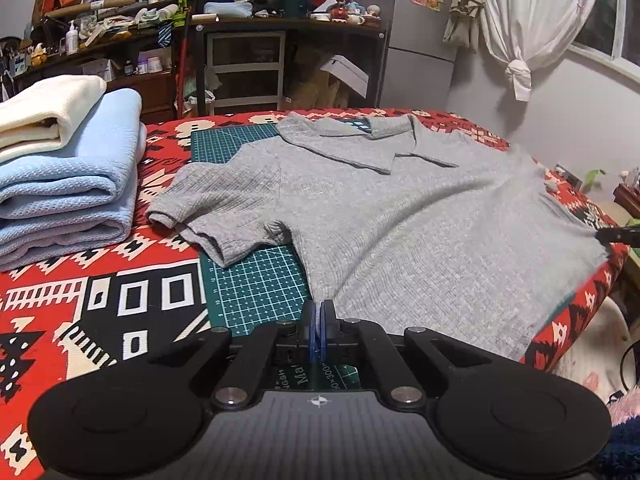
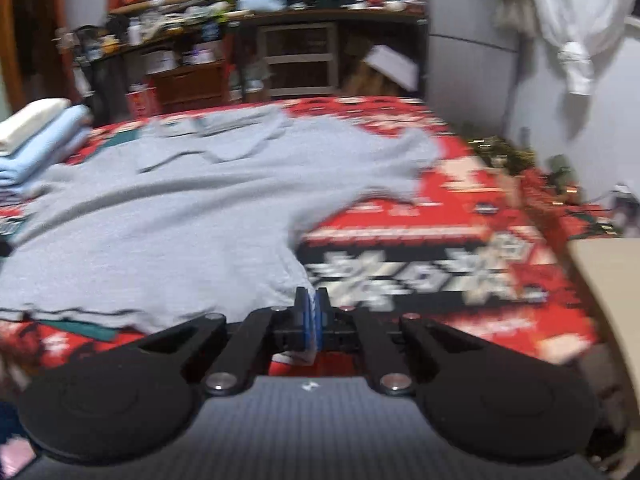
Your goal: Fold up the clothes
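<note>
Hem corners of the grey shirt (image 1: 400, 216) are pinched by both tools, left tool (image 1: 319, 312) and right tool (image 2: 311, 300); spread flat on the surface (image 1: 100, 300), the shirt runs collar-first toward the frame's top.

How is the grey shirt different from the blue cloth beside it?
The grey shirt lies spread open with its collar and sleeve showing; the blue cloth is folded into a thick bundle. The grey shirt has nothing on top; the blue cloth carries a folded cream cloth. Both rest on the red patterned cover.
</note>
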